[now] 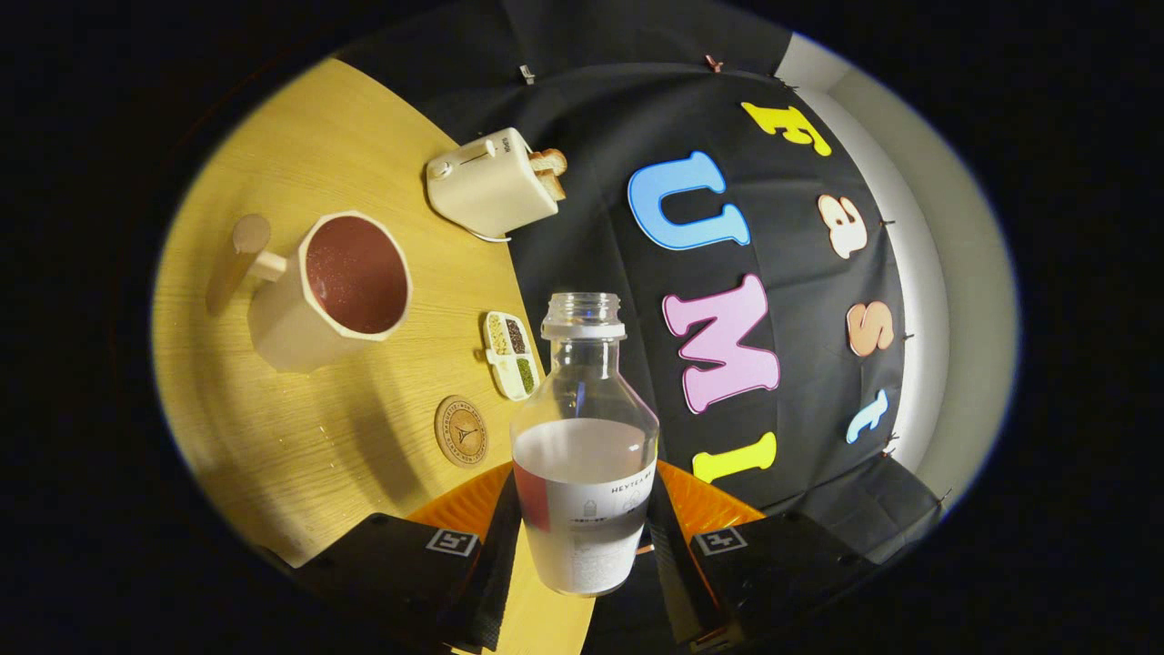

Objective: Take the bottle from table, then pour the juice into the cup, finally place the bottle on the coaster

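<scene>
My gripper (582,532) is shut on a clear uncapped bottle (585,455), both fingers pressing on its labelled lower body. The bottle holds pale liquid up to about half its height, and the whole view is rolled so the wooden table (273,455) appears tilted. A cream cup (332,291) with a wooden handle and a dark red inside stands on the table, beyond the fingers and to the left of the bottle. A round wooden coaster (461,430) lies on the table just left of the bottle, between it and the cup.
A cream toaster (489,185) with bread slices in it stands at the table's far edge. A small divided dish (511,353) of seeds lies between the coaster and the toaster. The booth's black cloth wall hangs behind.
</scene>
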`<action>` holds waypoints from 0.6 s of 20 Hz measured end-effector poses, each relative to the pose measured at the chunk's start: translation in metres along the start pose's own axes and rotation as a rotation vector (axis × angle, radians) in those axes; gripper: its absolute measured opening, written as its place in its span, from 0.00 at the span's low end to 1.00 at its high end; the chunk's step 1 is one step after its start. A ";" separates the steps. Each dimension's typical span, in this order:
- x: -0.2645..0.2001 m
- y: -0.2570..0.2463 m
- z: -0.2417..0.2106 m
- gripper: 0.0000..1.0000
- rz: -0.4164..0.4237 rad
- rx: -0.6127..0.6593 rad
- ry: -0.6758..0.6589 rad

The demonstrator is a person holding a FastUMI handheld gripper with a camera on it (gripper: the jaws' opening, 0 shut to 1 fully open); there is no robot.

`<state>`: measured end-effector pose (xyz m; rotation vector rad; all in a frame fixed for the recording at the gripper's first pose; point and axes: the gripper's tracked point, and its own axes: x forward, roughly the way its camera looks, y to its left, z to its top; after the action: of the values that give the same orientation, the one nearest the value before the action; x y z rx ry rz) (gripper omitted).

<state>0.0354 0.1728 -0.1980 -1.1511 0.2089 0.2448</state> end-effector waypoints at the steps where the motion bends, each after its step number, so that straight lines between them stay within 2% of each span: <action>1: 0.001 0.002 0.002 0.71 0.004 -0.021 -0.006; 7: 0.009 0.016 0.008 0.71 0.016 -0.174 -0.015; 12: 0.014 0.020 0.021 0.71 0.021 -0.284 -0.078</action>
<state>0.0434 0.2012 -0.2110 -1.4182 0.1192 0.3455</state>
